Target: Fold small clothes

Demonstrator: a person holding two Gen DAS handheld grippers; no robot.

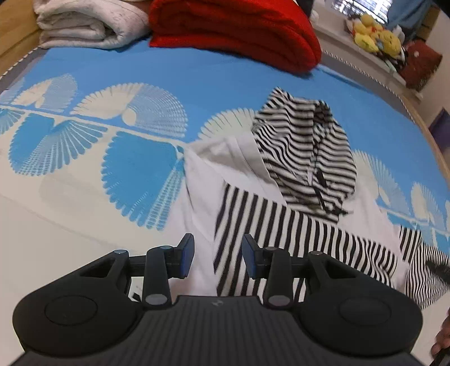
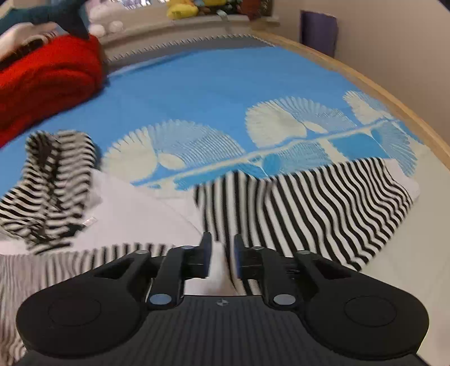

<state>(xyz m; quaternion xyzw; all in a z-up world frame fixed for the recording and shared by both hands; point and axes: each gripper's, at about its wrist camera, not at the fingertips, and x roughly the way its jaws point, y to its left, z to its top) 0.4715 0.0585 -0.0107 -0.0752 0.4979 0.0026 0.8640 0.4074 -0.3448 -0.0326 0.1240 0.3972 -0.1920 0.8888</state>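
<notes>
A small hooded top in white with black stripes (image 1: 281,225) lies spread on the blue and cream bed cover (image 1: 140,84). Its striped hood (image 1: 306,152) is crumpled at the far end. My left gripper (image 1: 218,249) hovers open just above the striped chest panel, its blue pads apart with nothing pinched. In the right wrist view the hood (image 2: 53,180) lies at the left and a striped flap (image 2: 323,208) stretches out to the right. My right gripper (image 2: 222,249) stands narrowly open over the white cloth, with its pads clear of the fabric.
A folded red blanket (image 1: 239,31) and a folded white one (image 1: 90,25) lie at the head of the bed. Yellow plush toys (image 1: 377,36) sit on a ledge beyond. The wooden bed frame (image 2: 393,98) runs along the right edge.
</notes>
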